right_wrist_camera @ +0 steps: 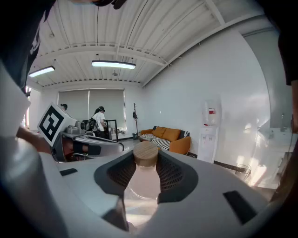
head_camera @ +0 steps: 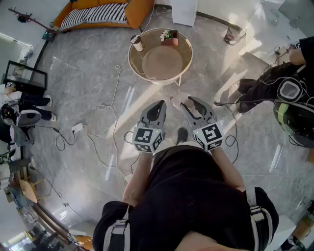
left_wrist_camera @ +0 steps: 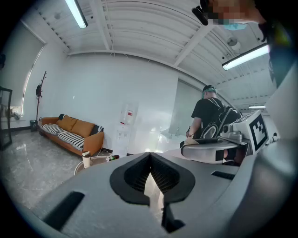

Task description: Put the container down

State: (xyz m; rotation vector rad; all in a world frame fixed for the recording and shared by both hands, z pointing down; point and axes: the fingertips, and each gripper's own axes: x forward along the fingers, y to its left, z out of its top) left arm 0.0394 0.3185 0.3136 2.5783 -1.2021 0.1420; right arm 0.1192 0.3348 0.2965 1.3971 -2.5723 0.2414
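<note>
The container (right_wrist_camera: 145,175) is a clear glass jar with a round cork lid (right_wrist_camera: 145,153). It stands upright between the ribbed pads of my right gripper (right_wrist_camera: 145,163), which is shut on it. In the head view my right gripper (head_camera: 191,104) is held above the grey floor, just short of the round table (head_camera: 184,59); the clear jar is hard to make out there. My left gripper (head_camera: 160,105) hangs beside it to the left, its jaws shut to a point with nothing held. The left gripper view shows its pads (left_wrist_camera: 150,159) meeting at the tip.
The round table carries a cup (head_camera: 137,43) and a small potted plant (head_camera: 170,37) on its far rim. Cables (head_camera: 93,142) trail over the floor at left. An orange sofa (head_camera: 100,13) stands at the back, a wire basket (head_camera: 234,34) at right, and another person (head_camera: 289,98) sits beyond.
</note>
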